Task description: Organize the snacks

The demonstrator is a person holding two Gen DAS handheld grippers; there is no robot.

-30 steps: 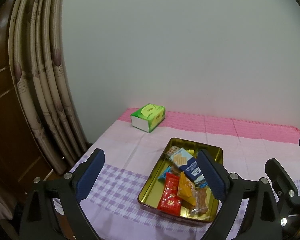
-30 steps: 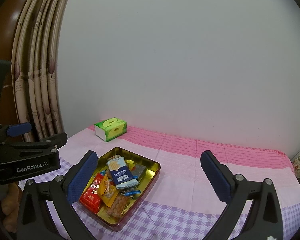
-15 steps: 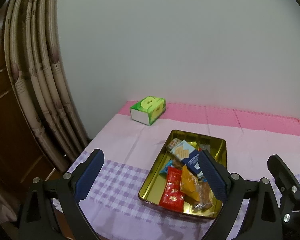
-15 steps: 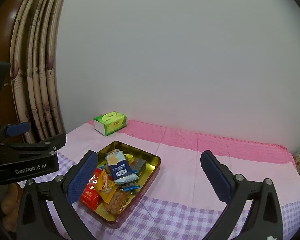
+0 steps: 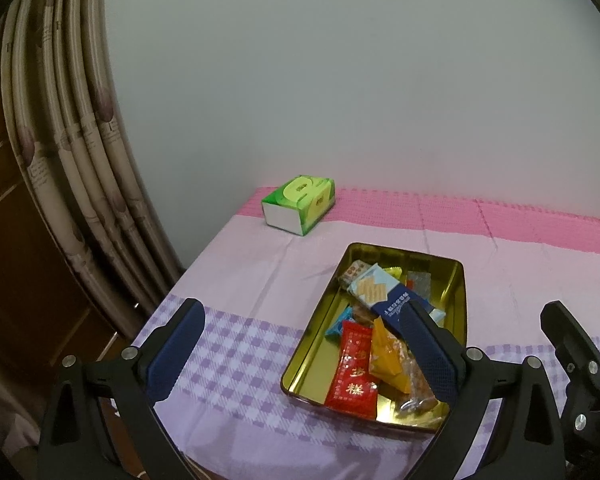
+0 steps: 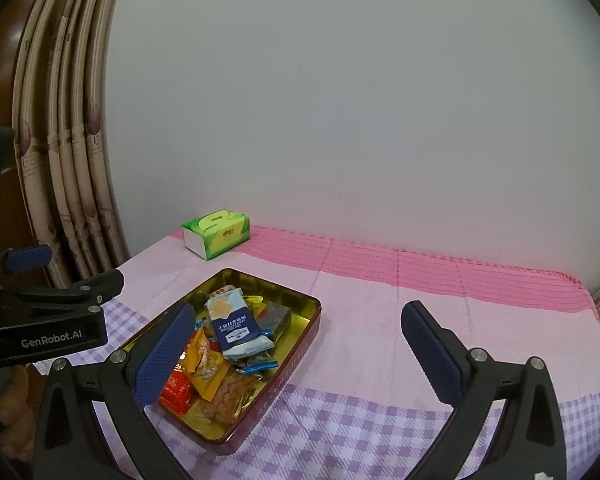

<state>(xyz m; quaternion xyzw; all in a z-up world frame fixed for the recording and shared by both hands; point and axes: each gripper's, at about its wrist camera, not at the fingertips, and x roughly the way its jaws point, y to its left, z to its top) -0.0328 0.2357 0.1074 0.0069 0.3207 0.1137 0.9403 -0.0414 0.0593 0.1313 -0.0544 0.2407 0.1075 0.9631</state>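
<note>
A gold metal tin (image 5: 456, 292) (image 6: 300, 300) sits on the table and holds several wrapped snacks. A blue cracker pack (image 5: 388, 296) (image 6: 236, 324) lies on top, with a red packet (image 5: 354, 372) and an orange packet (image 5: 388, 356) near the front. My left gripper (image 5: 300, 344) is open and empty, above the table's near edge, its right finger over the tin. My right gripper (image 6: 300, 352) is open and empty, its left finger over the tin's near corner.
A green tissue box (image 5: 300, 204) (image 6: 217, 233) stands at the back left by the wall. Curtains (image 5: 72, 160) hang left of the table. The cloth (image 6: 420, 320) is pink at the back, purple check at the front. The left gripper's body (image 6: 40, 320) shows at the right wrist view's left edge.
Both cameras have moved slightly; the tin and tissue box sit a little higher in both views. Both grippers stay open and empty.
</note>
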